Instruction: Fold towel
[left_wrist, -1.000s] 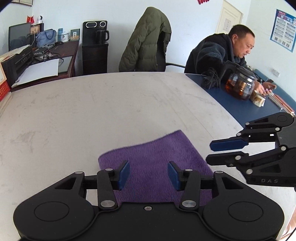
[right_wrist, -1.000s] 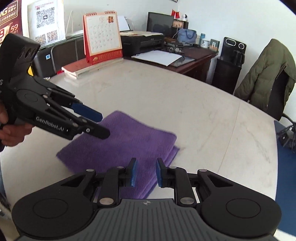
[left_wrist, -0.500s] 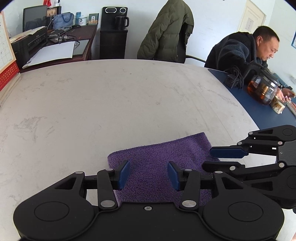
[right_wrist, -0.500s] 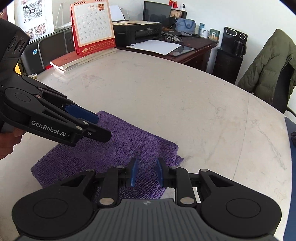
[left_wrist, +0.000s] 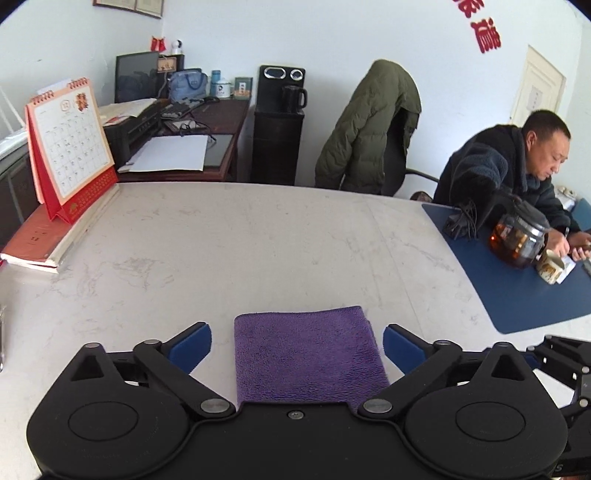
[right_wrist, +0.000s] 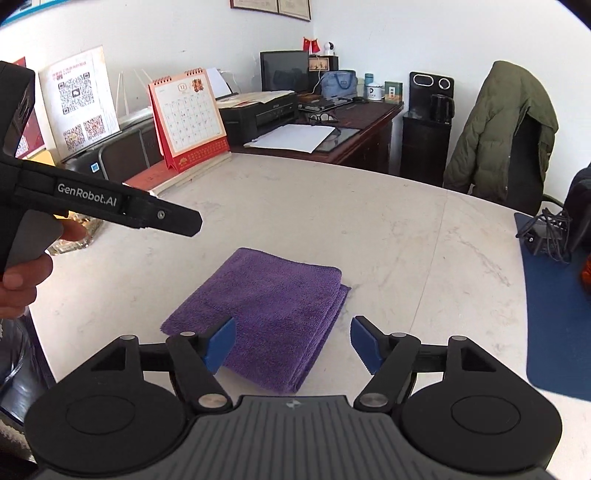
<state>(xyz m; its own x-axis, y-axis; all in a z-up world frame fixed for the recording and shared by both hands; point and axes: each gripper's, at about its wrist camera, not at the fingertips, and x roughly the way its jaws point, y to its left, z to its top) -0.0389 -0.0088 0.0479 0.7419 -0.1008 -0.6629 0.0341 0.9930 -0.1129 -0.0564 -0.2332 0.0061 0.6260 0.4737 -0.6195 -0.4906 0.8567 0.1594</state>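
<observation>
Both grippers tilted down above towel (right_wrist: 269, 310) | left gripper (left_wrist: 297, 347) fingers opening, empty | right gripper (right_wrist: 293, 345) fingers opening, empty | towel folded on counter (right_wrist: 388, 236)

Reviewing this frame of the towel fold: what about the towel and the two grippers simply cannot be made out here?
- Purple towel, left wrist view: near edge hidden behind the left gripper body.
- Towel's layer count: only stacked edges at one corner show in the right wrist view.
- Right gripper, left wrist view: mostly cut off at the right edge.
- Left gripper, right wrist view: seen side-on, its gap unreadable.
</observation>
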